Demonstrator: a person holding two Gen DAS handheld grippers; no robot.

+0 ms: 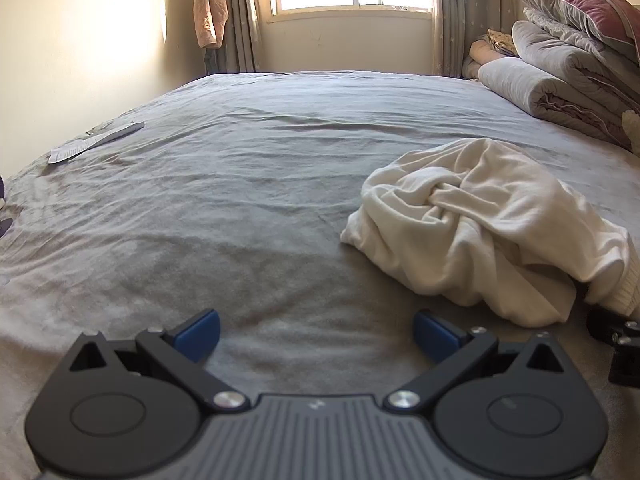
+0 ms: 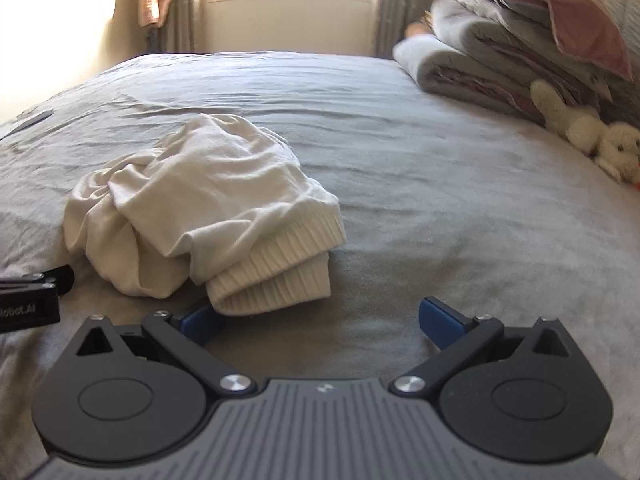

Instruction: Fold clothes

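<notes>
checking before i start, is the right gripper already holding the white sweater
No, the right gripper is open, and the white sweater lies crumpled on the bed.

Each claw, the left claw [image 1: 316, 334] and the right claw [image 2: 322, 326] alike, has a grey ribbed body with a small pale mark at its centre. Two black round housings flank it, carrying black linkage arms pinned by silver screws. The fingers [image 1: 199, 334] end in blue pads. White lettering marks the left one's black side.

One white garment [image 2: 208, 204], one plush toy [image 2: 592, 140], perhaps three folded quilts [image 2: 480, 52].
</notes>
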